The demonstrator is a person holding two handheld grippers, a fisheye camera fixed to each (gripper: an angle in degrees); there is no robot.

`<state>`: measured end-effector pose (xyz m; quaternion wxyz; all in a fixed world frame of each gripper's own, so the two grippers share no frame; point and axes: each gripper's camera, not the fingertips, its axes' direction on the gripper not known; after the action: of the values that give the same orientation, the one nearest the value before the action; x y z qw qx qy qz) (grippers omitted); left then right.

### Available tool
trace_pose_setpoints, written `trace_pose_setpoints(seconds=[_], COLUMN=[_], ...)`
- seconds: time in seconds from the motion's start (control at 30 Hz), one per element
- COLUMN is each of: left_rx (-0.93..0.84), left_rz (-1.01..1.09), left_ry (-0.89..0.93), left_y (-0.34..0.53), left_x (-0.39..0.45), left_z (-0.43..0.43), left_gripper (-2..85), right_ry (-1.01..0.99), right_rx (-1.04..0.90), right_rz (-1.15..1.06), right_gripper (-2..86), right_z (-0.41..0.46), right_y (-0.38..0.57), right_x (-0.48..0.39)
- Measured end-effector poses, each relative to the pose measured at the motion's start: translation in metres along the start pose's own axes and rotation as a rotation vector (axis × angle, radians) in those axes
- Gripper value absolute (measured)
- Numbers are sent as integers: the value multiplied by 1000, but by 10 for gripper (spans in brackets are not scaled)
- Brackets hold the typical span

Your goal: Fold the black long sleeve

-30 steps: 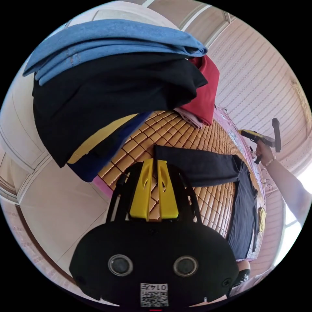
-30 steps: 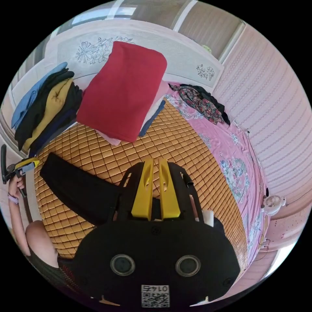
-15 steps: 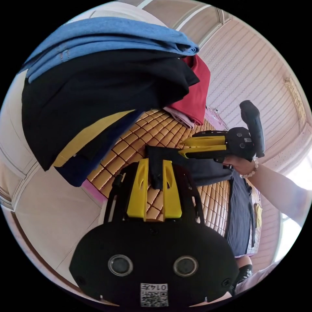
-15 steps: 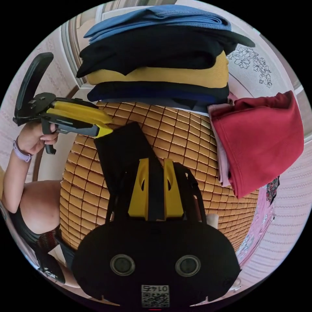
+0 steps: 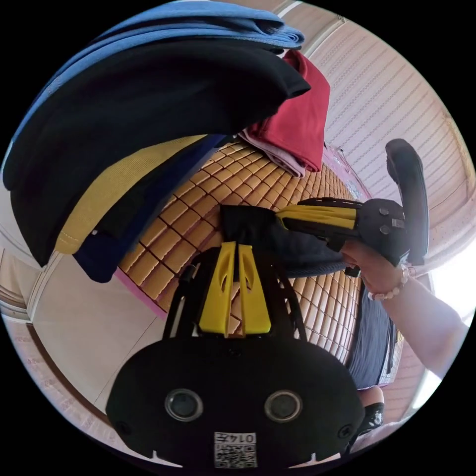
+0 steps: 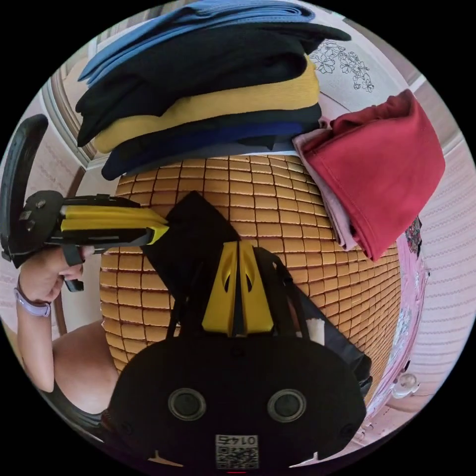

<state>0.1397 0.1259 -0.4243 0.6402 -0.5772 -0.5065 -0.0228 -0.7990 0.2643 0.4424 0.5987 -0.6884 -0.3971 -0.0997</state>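
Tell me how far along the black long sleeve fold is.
Done: nothing folded; the black long sleeve lies flat on the mat. In hand: right gripper shut on its sleeve, left gripper shut at the cuff. Left: every fold.

Black long sleeve (image 5: 369, 342) body, part-hidden behind the person's arm (image 5: 426, 322)

Two grippers (image 5: 237, 248) (image 6: 159, 232), one black long sleeve (image 6: 196, 238), two stacks of folded clothes (image 6: 198, 99) (image 6: 382, 168).

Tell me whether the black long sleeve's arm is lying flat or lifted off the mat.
Lifted at its end: the sleeve bunches up off the woven mat, with the left hand-held gripper and right hand-held gripper at its corners.
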Motion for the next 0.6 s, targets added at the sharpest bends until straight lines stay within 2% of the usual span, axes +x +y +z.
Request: trace_pose_setpoints(seconds=[0.1, 0.2, 0.27, 0.37, 0.4, 0.5, 0.53, 0.6], left_rx=[107, 312, 469, 565, 572, 518, 444, 269], left_rz=[83, 220, 367, 616, 664, 928, 1042, 1157], left_ry=[36, 178, 314, 454, 498, 860, 1009, 1088], left_y=[-11, -24, -30, -22, -18, 9, 26, 55], left_x=[36, 96, 167, 279, 303, 422, 468, 529], left_z=[-20, -65, -105, -140, -145, -161, -159, -139], left_gripper=[-8, -9, -10, -9, -9, -8, -7, -1], right_ry=[-32, -11, 23, 79, 94, 141, 142, 149], right_rx=[126, 280, 405, 557, 579, 698, 749, 736], right_rz=[120, 252, 369, 474, 492, 616, 693, 836], right_gripper=[-9, -9, -9, -7, -7, 0, 5, 15], right_z=[-30, -85, -139, -217, -232, -302, -319, -322], right_y=[41, 105, 179, 293, 318, 456, 516, 600], right_x=[21, 56, 85, 105, 105, 89, 75, 50])
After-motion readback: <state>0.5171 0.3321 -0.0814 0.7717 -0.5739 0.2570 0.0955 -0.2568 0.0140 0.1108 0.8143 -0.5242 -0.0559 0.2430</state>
